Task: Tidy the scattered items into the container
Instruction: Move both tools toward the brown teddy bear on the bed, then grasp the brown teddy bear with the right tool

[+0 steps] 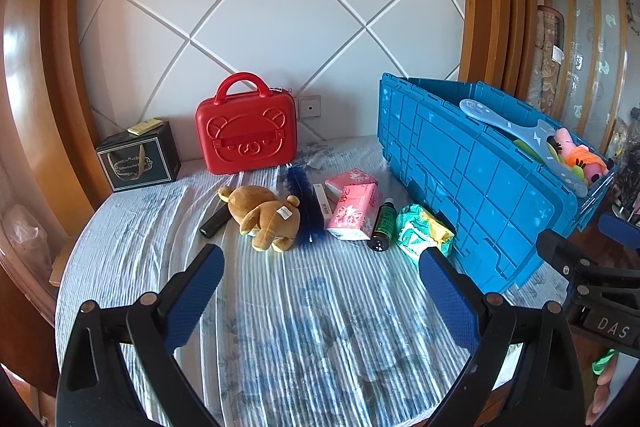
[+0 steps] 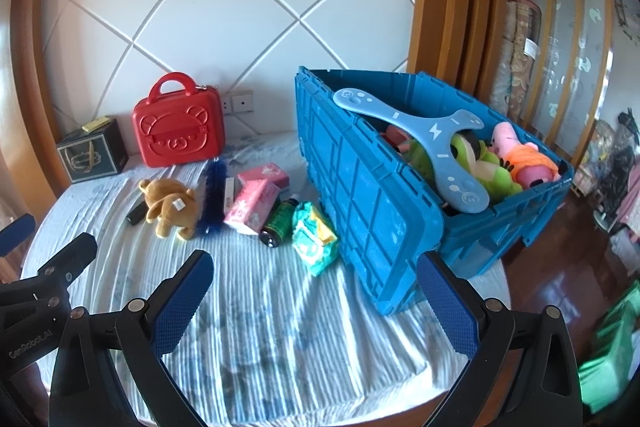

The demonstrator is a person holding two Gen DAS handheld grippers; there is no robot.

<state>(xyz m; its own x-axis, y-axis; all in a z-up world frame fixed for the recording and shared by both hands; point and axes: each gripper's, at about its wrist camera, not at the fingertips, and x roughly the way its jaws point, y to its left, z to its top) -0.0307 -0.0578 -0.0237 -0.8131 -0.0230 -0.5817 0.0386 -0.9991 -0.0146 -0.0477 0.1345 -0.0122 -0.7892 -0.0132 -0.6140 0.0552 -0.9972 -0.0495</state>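
Note:
A blue crate (image 1: 472, 179) (image 2: 372, 195) stands at the right on the bed, holding plush toys (image 2: 520, 159) and a grey-blue boomerang (image 2: 436, 143). Scattered to its left lie a green wipes pack (image 1: 420, 231) (image 2: 314, 239), a dark green bottle (image 1: 383, 223) (image 2: 279, 223), pink tissue packs (image 1: 352, 205) (image 2: 256, 203), a blue brush (image 1: 305, 207) (image 2: 212, 199), a brown plush bear (image 1: 264, 213) (image 2: 172, 207) and a black tube (image 1: 216, 221) (image 2: 135, 213). My left gripper (image 1: 320, 267) and right gripper (image 2: 314, 271) hover open above the bedspread, short of the items, nothing between their fingers.
A red bear-faced case (image 1: 246, 137) (image 2: 179, 133) and a dark gift box (image 1: 140, 159) (image 2: 92, 157) stand against the quilted white headboard. Wooden framing curves round both sides. Wooden floor and a green object (image 2: 608, 351) lie past the bed's right edge.

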